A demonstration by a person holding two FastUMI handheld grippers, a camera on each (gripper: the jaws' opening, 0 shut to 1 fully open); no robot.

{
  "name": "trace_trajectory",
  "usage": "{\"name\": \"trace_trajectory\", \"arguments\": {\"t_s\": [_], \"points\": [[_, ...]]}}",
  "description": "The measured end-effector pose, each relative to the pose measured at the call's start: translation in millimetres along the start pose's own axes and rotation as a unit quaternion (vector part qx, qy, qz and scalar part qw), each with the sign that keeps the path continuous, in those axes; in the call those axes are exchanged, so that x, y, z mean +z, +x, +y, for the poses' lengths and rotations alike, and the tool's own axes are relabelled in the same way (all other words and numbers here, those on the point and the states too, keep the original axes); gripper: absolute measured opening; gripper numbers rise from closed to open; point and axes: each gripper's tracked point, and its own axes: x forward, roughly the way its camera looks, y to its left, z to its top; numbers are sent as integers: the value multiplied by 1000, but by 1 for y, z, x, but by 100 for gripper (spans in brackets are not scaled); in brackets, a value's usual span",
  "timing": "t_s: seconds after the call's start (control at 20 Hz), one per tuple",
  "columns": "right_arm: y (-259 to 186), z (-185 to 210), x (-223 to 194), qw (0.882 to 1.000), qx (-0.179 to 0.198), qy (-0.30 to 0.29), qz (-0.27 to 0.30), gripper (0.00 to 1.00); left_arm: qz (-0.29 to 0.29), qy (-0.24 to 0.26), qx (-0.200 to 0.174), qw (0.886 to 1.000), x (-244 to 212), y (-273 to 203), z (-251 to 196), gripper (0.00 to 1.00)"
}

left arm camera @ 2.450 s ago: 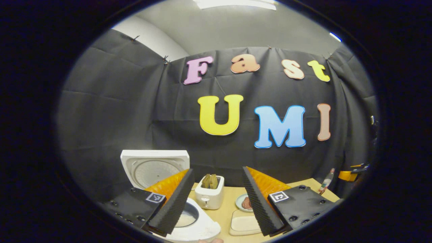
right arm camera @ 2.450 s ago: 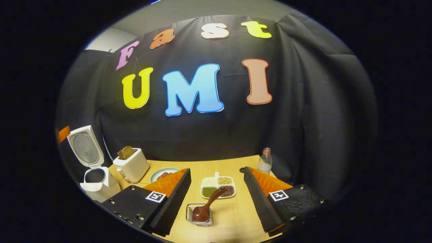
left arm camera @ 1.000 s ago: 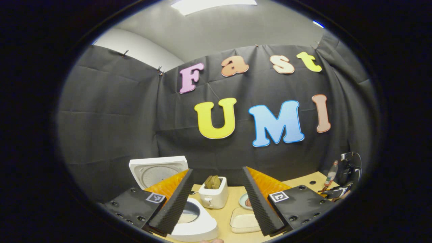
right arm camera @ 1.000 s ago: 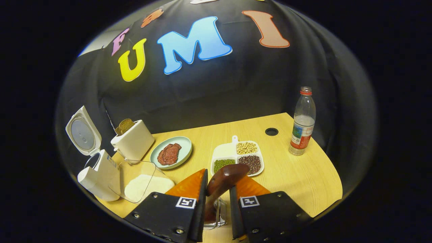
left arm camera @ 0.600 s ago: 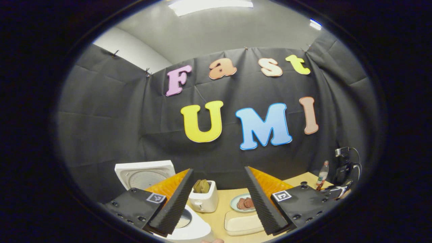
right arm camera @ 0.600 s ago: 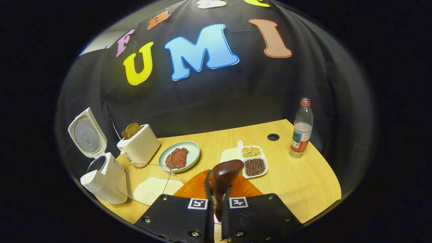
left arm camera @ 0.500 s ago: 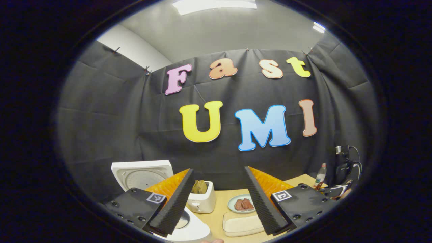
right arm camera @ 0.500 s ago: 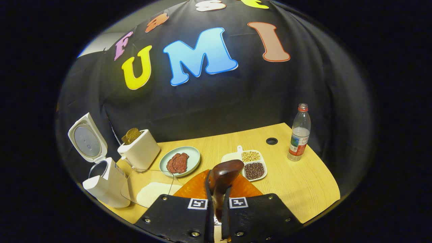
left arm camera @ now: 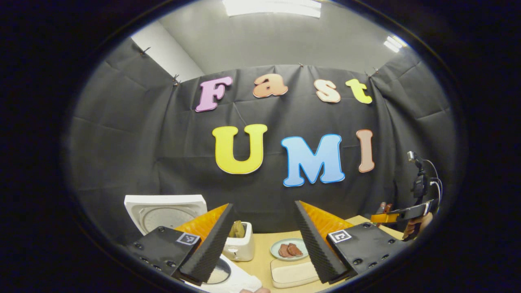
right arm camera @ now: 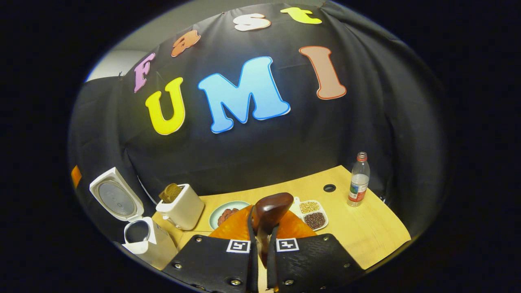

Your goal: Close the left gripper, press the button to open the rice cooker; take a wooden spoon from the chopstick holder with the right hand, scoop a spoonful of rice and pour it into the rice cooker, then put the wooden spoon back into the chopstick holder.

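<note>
My right gripper (right arm camera: 261,228) is shut on the dark wooden spoon (right arm camera: 268,211), whose rounded handle end sticks up between the fingers; its bowl is hidden below them. The white rice cooker (right arm camera: 144,240) stands open at the table's left, lid (right arm camera: 116,199) raised, pot dark inside. In the left gripper view, my left gripper (left arm camera: 263,204) is open with nothing between its fingers, above the open rice cooker (left arm camera: 217,274) and its lid (left arm camera: 163,209). The container of rice (left arm camera: 295,272) lies beside the cooker. The right gripper (left arm camera: 401,213) shows far right, held by a hand (left arm camera: 415,228).
A white toaster (right arm camera: 183,209) with bread stands beside the cooker. Behind my right fingers are a plate of meat (right arm camera: 226,213) and a divided dish of beans (right arm camera: 312,213). A water bottle (right arm camera: 358,179) stands at the far right by a table hole (right arm camera: 329,188).
My right gripper came down on the spoon in the wire holder, shut on its handle and rose with it. The left gripper stayed open and drifted slightly.
</note>
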Motion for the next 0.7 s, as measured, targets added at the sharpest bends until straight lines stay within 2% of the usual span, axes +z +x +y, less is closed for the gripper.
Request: {"name": "trace_trajectory", "arguments": {"t_s": [0.2,0.35,0.55,0.7], "points": [[17,51,-7,999,44,-11,13,9,4,-10,7,1000,-2,-2,12,100],[42,85,-31,996,79,-27,42,9,-4,-17,22,1000,6,-6,21,100],[72,116,-70,991,100,-49,75,8,-13,-8,30,999,15,-12,27,100],[89,130,-99,988,102,-51,101,9,-14,-2,35,999,21,-17,34,100]]}}
